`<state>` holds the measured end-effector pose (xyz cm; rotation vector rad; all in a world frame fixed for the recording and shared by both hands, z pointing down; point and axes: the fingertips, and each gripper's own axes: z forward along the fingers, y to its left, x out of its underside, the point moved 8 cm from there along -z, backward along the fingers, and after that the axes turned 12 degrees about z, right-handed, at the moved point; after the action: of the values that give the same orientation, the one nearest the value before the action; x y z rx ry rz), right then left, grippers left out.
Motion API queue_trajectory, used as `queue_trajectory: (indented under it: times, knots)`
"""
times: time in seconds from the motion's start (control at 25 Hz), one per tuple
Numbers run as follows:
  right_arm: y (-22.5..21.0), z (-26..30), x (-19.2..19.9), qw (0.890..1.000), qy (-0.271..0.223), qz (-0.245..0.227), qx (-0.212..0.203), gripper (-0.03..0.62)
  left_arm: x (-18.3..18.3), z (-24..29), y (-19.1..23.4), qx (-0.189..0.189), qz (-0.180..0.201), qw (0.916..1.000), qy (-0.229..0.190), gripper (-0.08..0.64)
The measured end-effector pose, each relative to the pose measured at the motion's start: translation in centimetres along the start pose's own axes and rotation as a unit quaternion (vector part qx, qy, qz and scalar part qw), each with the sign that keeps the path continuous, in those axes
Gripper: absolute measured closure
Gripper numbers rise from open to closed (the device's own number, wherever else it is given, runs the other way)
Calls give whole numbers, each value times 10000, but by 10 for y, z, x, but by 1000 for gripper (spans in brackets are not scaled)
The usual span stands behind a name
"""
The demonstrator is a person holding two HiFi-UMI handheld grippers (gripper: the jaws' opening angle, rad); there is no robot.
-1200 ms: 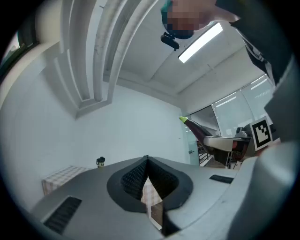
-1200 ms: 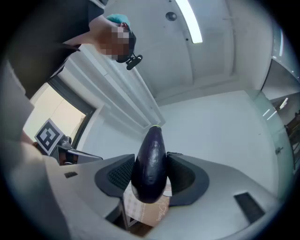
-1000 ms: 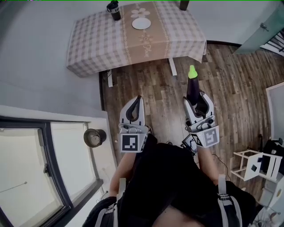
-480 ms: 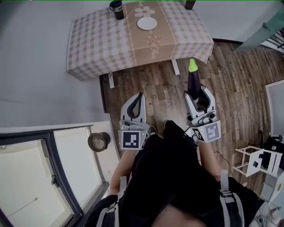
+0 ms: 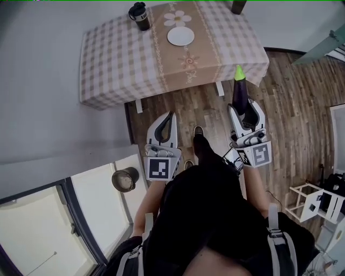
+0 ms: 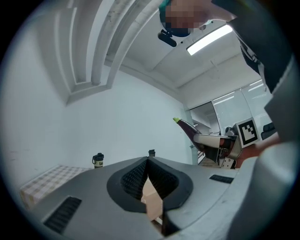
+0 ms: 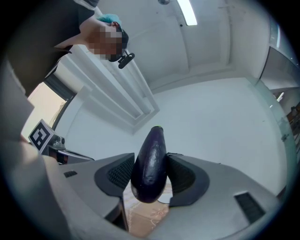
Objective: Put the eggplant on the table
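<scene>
My right gripper (image 5: 243, 105) is shut on a dark purple eggplant (image 5: 239, 90) with a green stem, which points toward the table. In the right gripper view the eggplant (image 7: 150, 164) stands upright between the two pads (image 7: 121, 174). The table (image 5: 113, 59) with its checkered cloth and tan runner lies ahead, at the top of the head view; the eggplant's tip is just short of its near right corner. My left gripper (image 5: 170, 116) hangs level over the wood floor, shut, with nothing in it (image 6: 147, 160). From the left gripper view the eggplant (image 6: 186, 127) shows at the right.
A white plate (image 5: 180, 36) and a black bottle (image 5: 140, 15) stand on the table. A chair back (image 5: 237, 6) is behind it. A round metal pot (image 5: 125, 179) sits by the window at lower left. A white rack (image 5: 315, 200) stands at lower right.
The person has walked toward the table; it has come nearer in the head view. Both grippers moved forward with it, the eggplant still held.
</scene>
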<state>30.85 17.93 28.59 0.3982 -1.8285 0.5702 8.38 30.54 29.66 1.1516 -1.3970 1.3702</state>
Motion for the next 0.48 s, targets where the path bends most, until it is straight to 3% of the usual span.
queue_trajectory:
  times: [0.16,0.48]
  knots:
    - [-44,58,4,9999,-76,92,17,368,4,64,21,46,71,9999,93,571]
    - [-116,114,13,9999,-35,129,-93,368,10,139,31,-85,142,9997,176,571]
